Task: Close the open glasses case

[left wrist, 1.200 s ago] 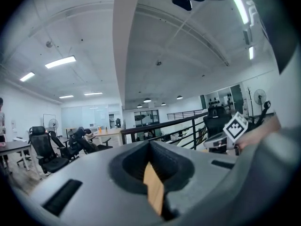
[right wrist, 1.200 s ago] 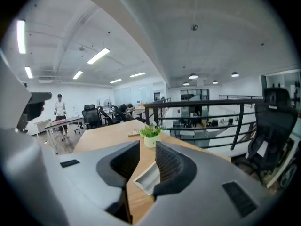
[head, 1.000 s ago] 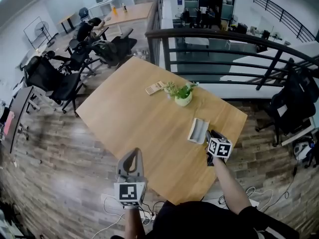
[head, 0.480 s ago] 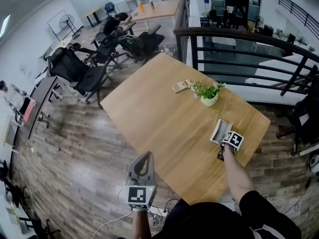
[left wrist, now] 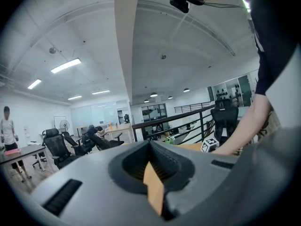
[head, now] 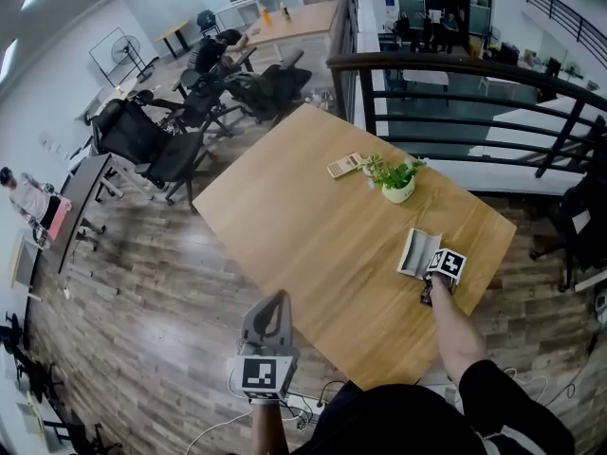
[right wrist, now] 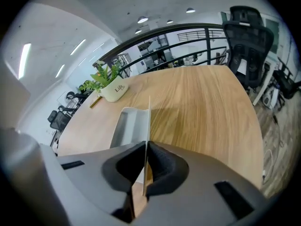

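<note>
Right tongs (right wrist: 145, 149) closing on upright glasses case (right wrist: 129, 126) lid near table (head: 285, 216) edge; left tongs (head: 277, 297) shut, empty.

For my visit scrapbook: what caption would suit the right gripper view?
Right gripper closing its fingers on the upright lid of an open glasses case on a wooden table.

glasses case (right wrist: 131, 124) lid partly hidden between right gripper's (right wrist: 145, 147) closing jaws, flat item (head: 343, 165) unidentifiable
</note>
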The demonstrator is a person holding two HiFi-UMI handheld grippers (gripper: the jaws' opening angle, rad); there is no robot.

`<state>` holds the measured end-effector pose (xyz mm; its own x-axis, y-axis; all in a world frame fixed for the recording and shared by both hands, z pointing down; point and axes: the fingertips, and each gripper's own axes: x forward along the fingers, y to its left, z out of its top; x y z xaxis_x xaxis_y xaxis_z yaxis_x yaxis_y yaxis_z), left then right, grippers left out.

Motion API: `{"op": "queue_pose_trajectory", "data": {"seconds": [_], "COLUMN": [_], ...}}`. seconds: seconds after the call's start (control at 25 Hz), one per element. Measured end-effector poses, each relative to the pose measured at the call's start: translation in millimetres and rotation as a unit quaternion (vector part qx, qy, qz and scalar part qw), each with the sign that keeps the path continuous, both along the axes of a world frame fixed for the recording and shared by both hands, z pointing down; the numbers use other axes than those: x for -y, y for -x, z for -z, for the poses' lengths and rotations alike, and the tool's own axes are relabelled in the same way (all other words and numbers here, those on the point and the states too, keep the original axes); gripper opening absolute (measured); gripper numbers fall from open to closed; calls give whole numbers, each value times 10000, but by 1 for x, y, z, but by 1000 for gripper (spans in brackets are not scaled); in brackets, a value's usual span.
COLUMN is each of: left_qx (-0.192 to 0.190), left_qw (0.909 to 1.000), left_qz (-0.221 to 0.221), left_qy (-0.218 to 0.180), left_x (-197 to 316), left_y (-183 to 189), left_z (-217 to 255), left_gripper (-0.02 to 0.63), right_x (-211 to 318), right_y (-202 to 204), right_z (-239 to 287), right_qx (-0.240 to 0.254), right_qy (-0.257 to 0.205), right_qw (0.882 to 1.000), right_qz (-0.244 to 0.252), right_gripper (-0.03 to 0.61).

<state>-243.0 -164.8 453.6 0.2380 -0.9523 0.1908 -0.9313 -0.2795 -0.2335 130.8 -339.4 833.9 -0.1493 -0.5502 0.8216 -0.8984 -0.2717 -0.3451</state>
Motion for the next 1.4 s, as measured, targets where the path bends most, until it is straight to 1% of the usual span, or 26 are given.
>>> {"op": "queue_pose_trajectory", "data": {"seconds": [0.08, 0.16, 0.24, 0.32, 0.4, 0.44, 0.48, 0.6, 0.8, 0.88, 0.92, 0.96, 1.0, 1.04, 1.08, 1.16, 1.2, 1.24, 1.28, 1.32, 1.4], "left_qx": [-22, -24, -14, -28, -95, -138, -169, -152, -74, -104, -121, -119, -121, -131, -132, -90, -73, -69, -60, -62, -123], "left_qw": [10000, 10000, 10000, 9999, 9999, 9998, 9998, 9998, 9999, 9999, 9998, 9998, 9998, 9997, 9997, 9998, 9998, 9998, 9998, 9998, 9997], "left_qz": [17, 46, 68, 95, 130, 143, 142, 74, 25, 55, 81, 104, 131, 159, 170, 148, 137, 131, 122, 117, 143], "left_qy": [-18, -17, -24, -43, -38, -29, -33, -78, -132, -124, -117, -116, -110, -101, -102, -129, -141, -150, -167, -176, -155], "left_x": [-1, -3, -4, -4, -5, -5, -5, -3, -4, -5, -5, -6, -6, -7, -8, -10, -11, -11, -11, -12, -12], "left_y": [0, 1, 2, 1, -1, -3, -5, -8, -8, -10, -10, -9, -8, -8, -9, -11, -13, -14, -14, -14, -12], "left_z": [2, 3, 2, 2, 3, 4, 5, 5, 9, 10, 10, 10, 10, 10, 10, 10, 11, 11, 11, 11, 10], "left_gripper": [0, 0, 0, 0, 0, 0, 0, 0, 0, 0, 0, 0, 0, 0, 0, 0, 0, 0, 0, 0, 0], "right_x": [-3, -5, -7, -14, -26, -31, -36, -39, -40, -39, -39, -39, -41, -42, -43, -43, -45, -47, -50, -53, -60], "right_y": [2, 9, 20, 30, 36, 36, 35, 30, 26, 25, 27, 32, 39, 45, 47, 46, 47, 49, 51, 54, 62], "right_z": [-1, 0, 1, 0, -2, -4, -6, -7, -2, 0, 0, 1, 2, 4, 8, 13, 15, 16, 18, 19, 19], "right_qx": [-140, -302, -399, -358, -249, -197, -145, -102, -422, -757, -983, -1217, -1446, -1730, -2122, -2990, -3401, -3801, -4188, -4562, -5227], "right_qy": [3, -31, -59, -66, -76, -76, -72, -60, -64, -131, -192, -260, -328, -397, -470, -572, -608, -645, -678, -703, -729], "right_qw": [9988, 9931, 9810, 9650, 9517, 9486, 9480, 9505, 9452, 9375, 9298, 9195, 9067, 8911, 8720, 8270, 8015, 7733, 7418, 7062, 6278], "right_qz": [476, 1136, 1896, 2597, 3059, 3159, 3179, 3104, 3236, 3395, 3541, 3730, 3948, 4176, 4386, 4727, 4880, 5033, 5193, 5369, 5721], "right_gripper": [21, 20, 18, 19, 18, 18, 18, 18, 18, 18, 18, 20, 20, 20, 20, 20, 20, 21, 21, 29, 49]}}
